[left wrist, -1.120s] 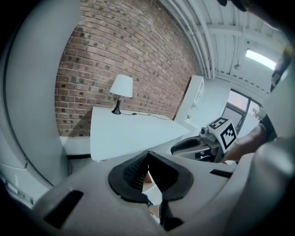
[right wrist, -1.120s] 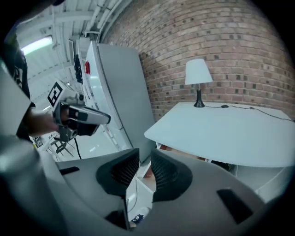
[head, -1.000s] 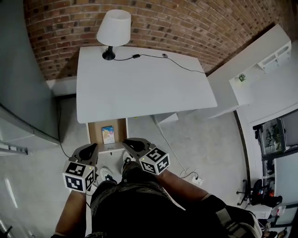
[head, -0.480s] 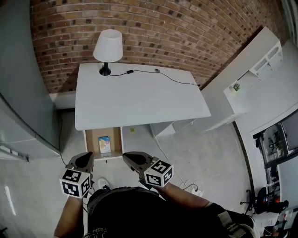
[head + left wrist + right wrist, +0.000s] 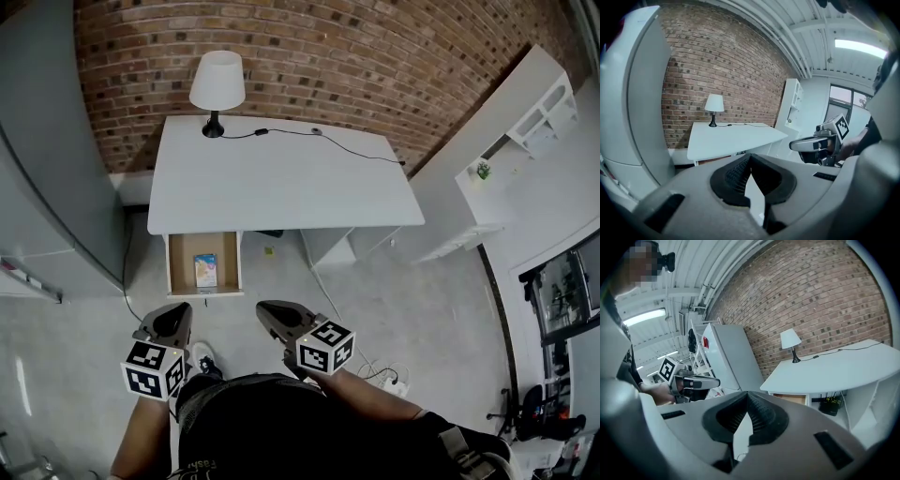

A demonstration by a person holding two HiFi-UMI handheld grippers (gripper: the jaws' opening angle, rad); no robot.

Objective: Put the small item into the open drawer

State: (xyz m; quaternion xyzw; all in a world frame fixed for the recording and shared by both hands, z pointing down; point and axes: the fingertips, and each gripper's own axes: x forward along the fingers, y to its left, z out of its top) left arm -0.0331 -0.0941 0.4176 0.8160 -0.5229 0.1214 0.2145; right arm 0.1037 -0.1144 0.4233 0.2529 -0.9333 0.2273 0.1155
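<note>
left gripper (image 5: 172, 322) has its jaws pressed together on nothing; right gripper (image 5: 277, 315) is likewise closed and empty, both held side by side above the floor (image 5: 75, 337), short of the open drawer (image 5: 174, 272). the small item (image 5: 205, 270) lies flat inside that drawer, under the left end of the white desk (image 5: 281, 187); a lamp (image 5: 217, 82) stands on its back corner

A white desk (image 5: 281, 187) stands against the brick wall (image 5: 328, 56). It is bare but for a lamp (image 5: 217, 84) at its far left corner and a thin cord (image 5: 262, 131) trailing from the lamp along the back edge. Under the desk's left front a drawer (image 5: 172, 272) is pulled open over the grey floor (image 5: 412, 291), with a small colourful packet (image 5: 205, 270) lying flat on its bottom.
</note>
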